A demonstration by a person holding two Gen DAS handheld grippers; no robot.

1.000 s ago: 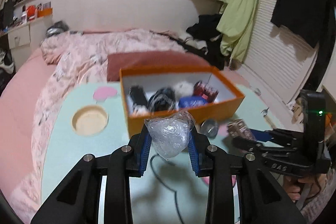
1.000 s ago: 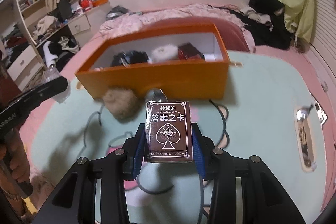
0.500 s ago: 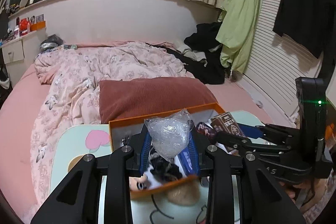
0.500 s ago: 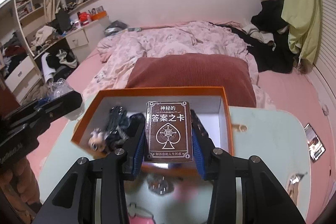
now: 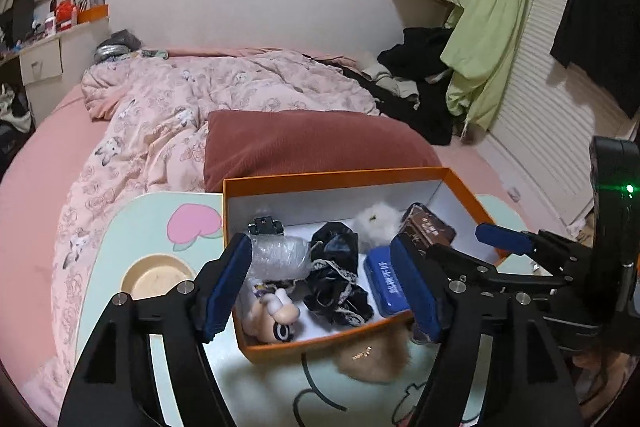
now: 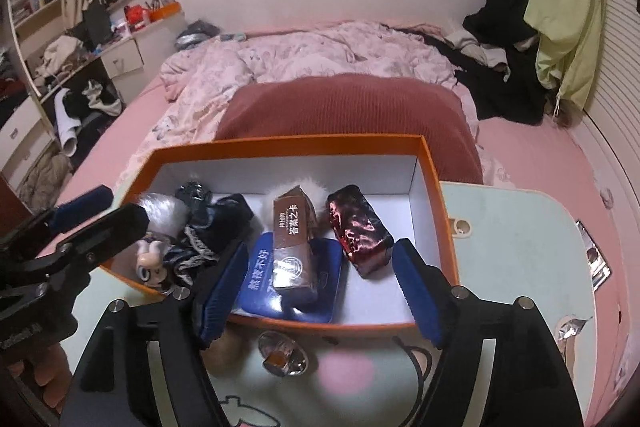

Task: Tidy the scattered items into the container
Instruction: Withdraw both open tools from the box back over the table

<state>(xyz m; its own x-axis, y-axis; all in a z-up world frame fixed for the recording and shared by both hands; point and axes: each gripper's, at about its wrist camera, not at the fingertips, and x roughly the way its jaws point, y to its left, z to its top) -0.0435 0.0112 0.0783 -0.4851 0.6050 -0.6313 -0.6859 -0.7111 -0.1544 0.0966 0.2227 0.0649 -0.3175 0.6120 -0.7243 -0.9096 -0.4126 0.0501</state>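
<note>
Here, both my tongs hang spread and empty over the orange box (image 6: 436, 195): my left gripper (image 5: 324, 287) above the clear plastic bag (image 5: 280, 255), my right gripper (image 6: 320, 287) above the brown card deck (image 6: 292, 247), both lying inside.

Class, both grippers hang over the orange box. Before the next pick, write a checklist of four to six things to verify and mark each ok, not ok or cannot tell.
1. Left gripper open, nothing held: ok.
2. Right gripper open, nothing held: ok.
3. Brown card box inside the orange box, lying on the blue tin: ok.
4. Clear plastic bag inside the box: ok.
5. All items tidied: not ok; tan furry pouch and small metal item lie on the table.
6. Pouch reachable without nudging the box: cannot tell.
</note>
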